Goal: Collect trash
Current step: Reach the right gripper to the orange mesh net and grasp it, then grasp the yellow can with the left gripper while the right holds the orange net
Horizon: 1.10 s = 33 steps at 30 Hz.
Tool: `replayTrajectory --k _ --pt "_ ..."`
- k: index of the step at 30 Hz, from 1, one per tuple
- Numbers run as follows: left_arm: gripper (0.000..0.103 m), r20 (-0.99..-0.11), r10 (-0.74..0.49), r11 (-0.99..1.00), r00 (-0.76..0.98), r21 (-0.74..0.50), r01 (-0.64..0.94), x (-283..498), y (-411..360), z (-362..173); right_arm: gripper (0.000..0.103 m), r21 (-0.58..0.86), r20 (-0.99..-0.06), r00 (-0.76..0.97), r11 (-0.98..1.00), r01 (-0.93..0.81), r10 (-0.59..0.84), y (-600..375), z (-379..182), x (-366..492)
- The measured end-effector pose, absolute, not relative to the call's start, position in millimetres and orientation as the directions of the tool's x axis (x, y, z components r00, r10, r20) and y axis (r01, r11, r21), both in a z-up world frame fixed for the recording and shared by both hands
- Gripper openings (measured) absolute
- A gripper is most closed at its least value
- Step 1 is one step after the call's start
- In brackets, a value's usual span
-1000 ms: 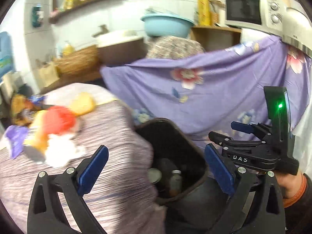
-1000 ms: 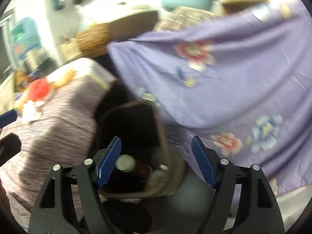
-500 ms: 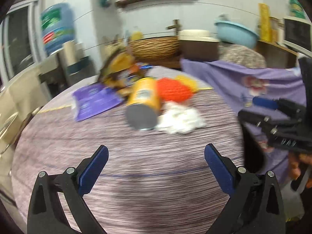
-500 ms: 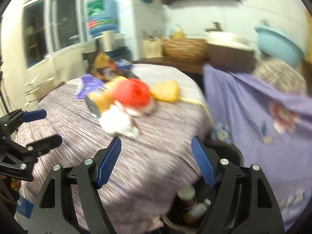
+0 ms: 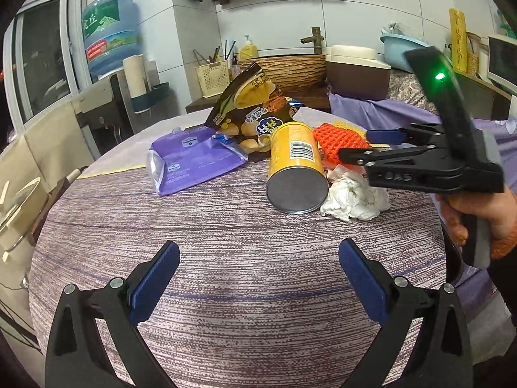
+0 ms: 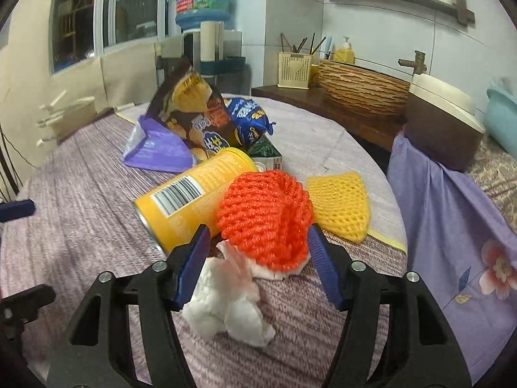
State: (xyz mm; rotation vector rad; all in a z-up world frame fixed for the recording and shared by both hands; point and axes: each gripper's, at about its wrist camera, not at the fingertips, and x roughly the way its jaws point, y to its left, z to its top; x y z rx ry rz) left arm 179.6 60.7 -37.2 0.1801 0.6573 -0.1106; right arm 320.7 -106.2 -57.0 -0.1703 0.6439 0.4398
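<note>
Trash lies on a round table with a striped purple cloth (image 5: pixel 226 258): a yellow can (image 5: pixel 295 165) on its side, crumpled white tissue (image 5: pixel 353 199), an orange foam net (image 5: pixel 339 142), a purple pouch (image 5: pixel 194 158) and a brown chip bag (image 5: pixel 248 106). My left gripper (image 5: pixel 258 278) is open and empty above the bare cloth, short of the can. My right gripper (image 6: pixel 258 262) is open, its jaws on either side of the orange foam net (image 6: pixel 265 213), just over the tissue (image 6: pixel 226 307). The yellow can (image 6: pixel 190 194) lies to its left. The right gripper also shows in the left wrist view (image 5: pixel 371 145).
A yellow foam net (image 6: pixel 339 203), a blue snack bag (image 6: pixel 248 119) and a green box (image 6: pixel 265 152) lie behind the can. A purple flowered cloth (image 6: pixel 452 226) hangs at the right. A woven basket (image 6: pixel 362 87) and a brown box (image 6: pixel 442 126) stand on the counter behind.
Both grippers have swung from above the black bin beside the table over to the table. The right gripper has come in around the orange foam net.
</note>
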Motion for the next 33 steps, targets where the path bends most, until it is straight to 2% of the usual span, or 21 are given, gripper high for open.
replayTrajectory --k 2,5,8,16,24,26,31,33 --pt "0.098 -0.624 -0.051 0.978 0.78 0.127 0.166 185 62 -39 0.033 -0.043 -0.633 0.706 0.897 -0.44 0.317 -100 -64 330" --pt "0.098 -0.638 -0.064 0.978 0.767 0.111 0.174 193 63 -42 0.022 -0.009 -0.633 0.697 0.897 -0.442 0.337 -101 -66 334" --pt "0.098 -0.657 -0.093 0.977 0.748 0.086 0.197 203 63 -41 0.017 -0.003 -0.6 0.717 0.895 -0.446 0.355 -104 -58 326" --pt "0.098 -0.684 -0.138 0.963 0.716 0.075 0.258 259 43 -20 0.015 0.048 -0.521 0.759 0.901 -0.43 0.39 -127 -25 293" --pt "0.097 -0.751 -0.071 0.953 0.656 0.143 0.267 314 18 -34 0.015 0.051 -0.505 0.776 0.91 -0.411 0.379 -148 -21 255" --pt "0.094 -0.765 -0.06 0.949 0.641 0.155 0.274 320 14 -40 0.015 0.049 -0.509 0.776 0.913 -0.406 0.372 -153 -24 248" --pt "0.079 -0.801 -0.061 0.955 0.596 0.127 0.268 332 16 -52 0.015 0.07 -0.518 0.769 0.915 -0.398 0.375 -162 -30 234" --pt "0.077 -0.811 -0.055 0.956 0.582 0.126 0.266 335 17 -57 0.015 0.071 -0.517 0.77 0.915 -0.398 0.375 -164 -32 229"
